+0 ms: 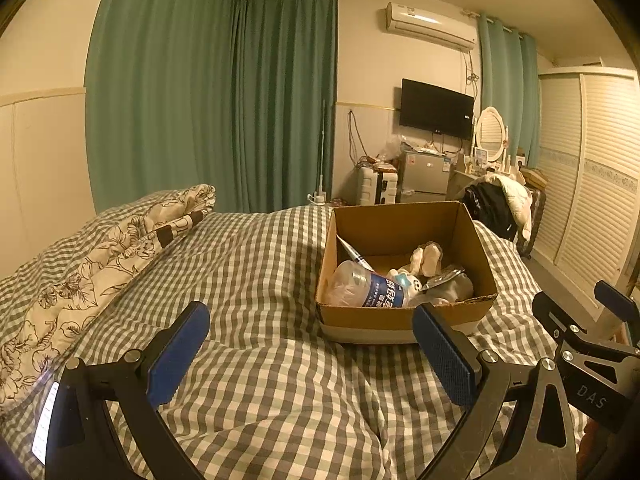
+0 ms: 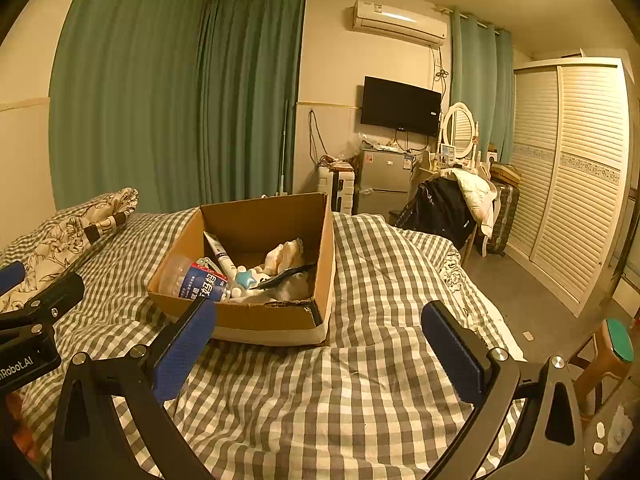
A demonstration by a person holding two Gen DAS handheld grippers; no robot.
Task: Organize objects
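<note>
I have both grippers held above the bed (image 1: 260, 280), which is soft and uneven under its checked cover, and this is my first worry: the cardboard box (image 1: 404, 316) does not sit on a firm base, so if I push on its wall it may tip or slide, and it is close to the right side of the bed in the right wrist view. The box already holds the things, as far as I can judge: a plastic bottle (image 1: 360, 285) lying on its side against the near-left wall, a tube (image 2: 219, 252) leaning on the left wall, some pale cloth (image 2: 286, 255) at the back, a dark flat packet (image 2: 282, 276) and a small blue star toy (image 2: 244, 278). The bottle is round and could roll if I disturb the pile. The left gripper (image 1: 310, 354) has its fingers spread wide and holds nothing; the right gripper (image 2: 318, 348) is the same, wide apart and empty. The two grippers are just beside each other, so they may knock together if I turn one carelessly. Only the right wrist view shows the torn near-right corner of the box, the floor and a stool (image 2: 612, 350) by the bed; the left view shows more of the flowered quilt (image 1: 92, 280).
</note>
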